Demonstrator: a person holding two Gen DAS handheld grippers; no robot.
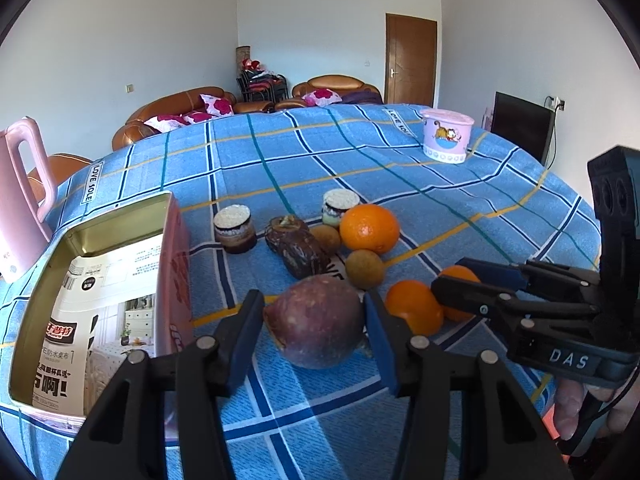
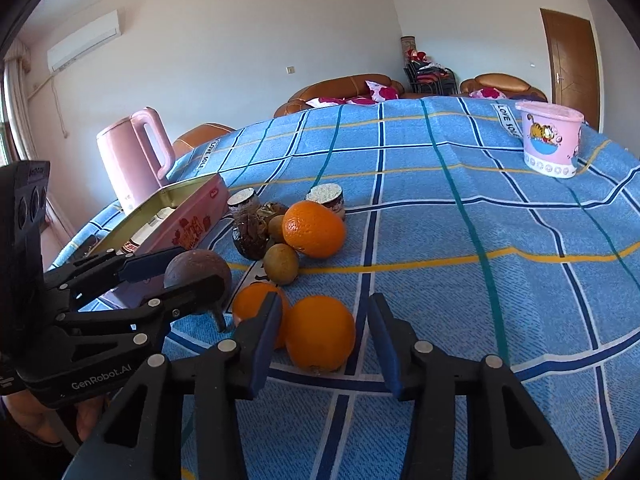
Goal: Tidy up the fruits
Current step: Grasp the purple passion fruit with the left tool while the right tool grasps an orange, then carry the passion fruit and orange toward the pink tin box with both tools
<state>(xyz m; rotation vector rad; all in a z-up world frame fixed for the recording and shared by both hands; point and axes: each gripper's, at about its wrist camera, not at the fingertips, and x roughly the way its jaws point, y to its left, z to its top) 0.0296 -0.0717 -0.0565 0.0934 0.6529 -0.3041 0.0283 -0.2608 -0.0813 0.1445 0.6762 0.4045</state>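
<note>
Early stage: left gripper (image 1: 314, 320) clamps the purple fruit (image 1: 316, 320) beside the fruitless tin (image 1: 116, 220); right gripper (image 2: 320, 336) gapes around an orange (image 2: 320, 332); other fruit remains beside tin.

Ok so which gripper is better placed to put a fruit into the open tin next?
Left. The left gripper already brackets the purple passion fruit, and the open tin sits just to its left. The right gripper only straddles an orange, farther away.
</note>
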